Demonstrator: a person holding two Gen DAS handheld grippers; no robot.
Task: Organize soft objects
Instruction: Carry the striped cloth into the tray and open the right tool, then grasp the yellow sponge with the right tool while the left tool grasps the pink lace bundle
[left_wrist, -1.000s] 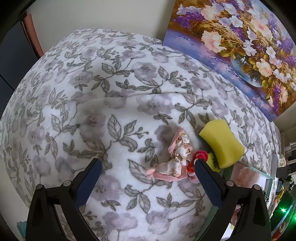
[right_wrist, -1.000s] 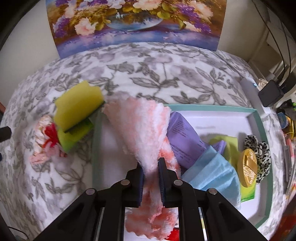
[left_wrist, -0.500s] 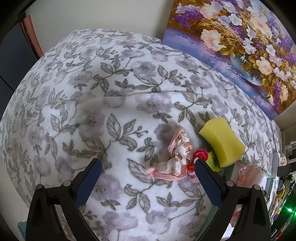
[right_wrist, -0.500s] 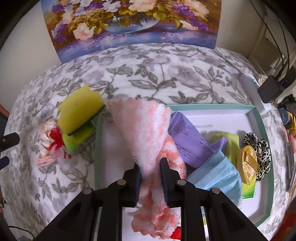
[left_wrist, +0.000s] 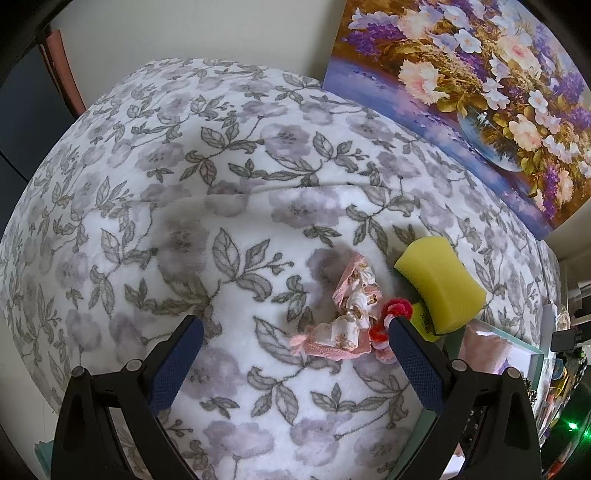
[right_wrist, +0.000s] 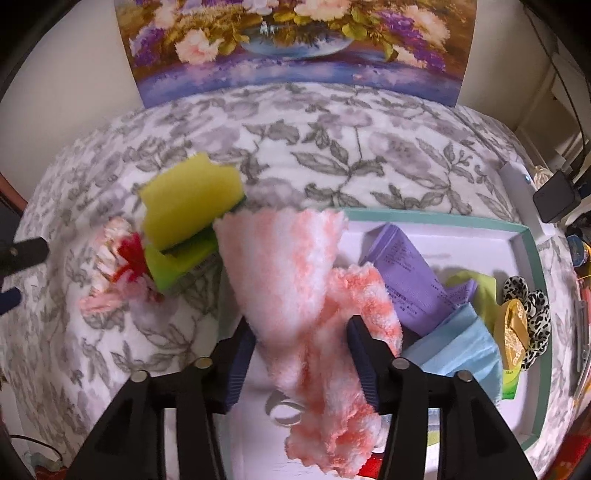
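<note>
Fluffy pink-white cloth (right_wrist: 306, 295) droops into teal tray (right_wrist: 532, 258), release step; right gripper (right_wrist: 301, 343) fingers have just been opening, cloth loose between them. Left gripper (left_wrist: 295, 343) fingers wide apart, empty. Next: fetch yellow sponge (left_wrist: 439, 284), likely.

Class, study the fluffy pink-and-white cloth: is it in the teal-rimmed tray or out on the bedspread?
In, mostly. The fluffy pink-and-white cloth drapes into the teal-rimmed tray, between the right gripper, whose jaws have just opened.
</note>
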